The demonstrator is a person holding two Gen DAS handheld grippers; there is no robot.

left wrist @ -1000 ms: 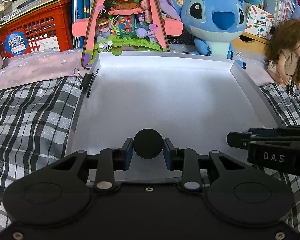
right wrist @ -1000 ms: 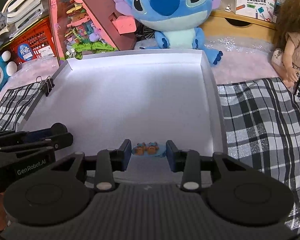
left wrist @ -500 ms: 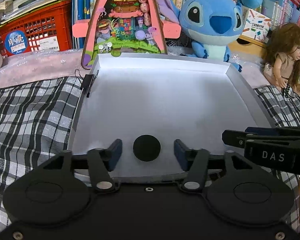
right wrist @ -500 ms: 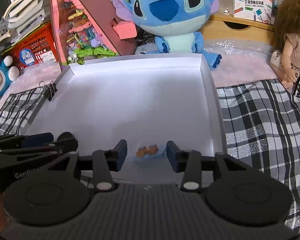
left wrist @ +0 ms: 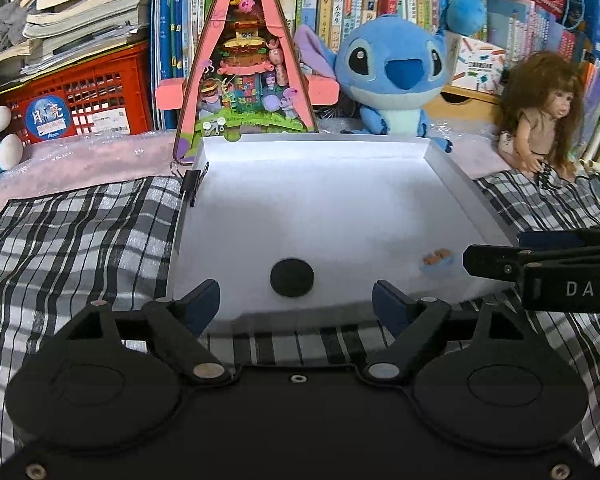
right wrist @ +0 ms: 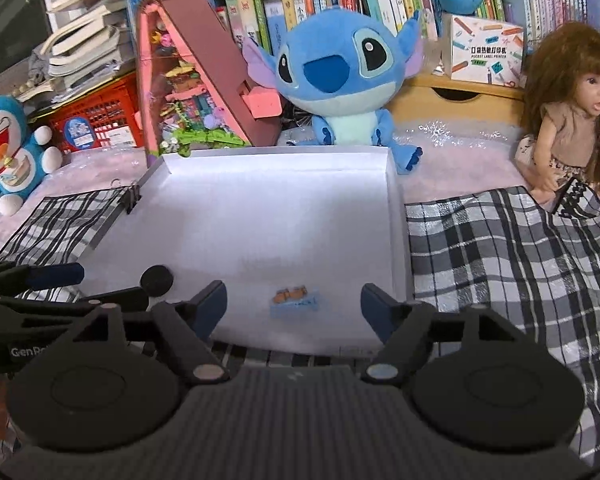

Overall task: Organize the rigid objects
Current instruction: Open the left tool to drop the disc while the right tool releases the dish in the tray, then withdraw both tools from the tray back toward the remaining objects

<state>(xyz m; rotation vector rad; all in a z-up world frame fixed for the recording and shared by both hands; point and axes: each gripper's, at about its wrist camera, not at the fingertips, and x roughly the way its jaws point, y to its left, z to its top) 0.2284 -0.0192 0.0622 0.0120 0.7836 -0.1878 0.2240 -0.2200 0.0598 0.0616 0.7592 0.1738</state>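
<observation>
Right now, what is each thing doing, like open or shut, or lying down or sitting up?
Left tool: jaws opening, nothing held.
Right tool: jaws opening, nothing held.
Black disc: lying flat in the white tray, free of the tool.
Small blue piece: lying flat in the tray, free of the tool.
White tray: open on top, resting on the checked cloth.
Binder clip: clamped on the tray's left rim.
Blue plush: sitting upright behind the tray.
Doll: sitting upright.

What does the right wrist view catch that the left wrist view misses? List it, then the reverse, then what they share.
Only the right wrist view: the whole Doraemon plush and the left gripper side-on. Only the left wrist view: the right gripper side-on. Both: the white tray, black disc, small blue piece, Stitch plush and doll; both sets of jaws opening, gripping nothing.
</observation>
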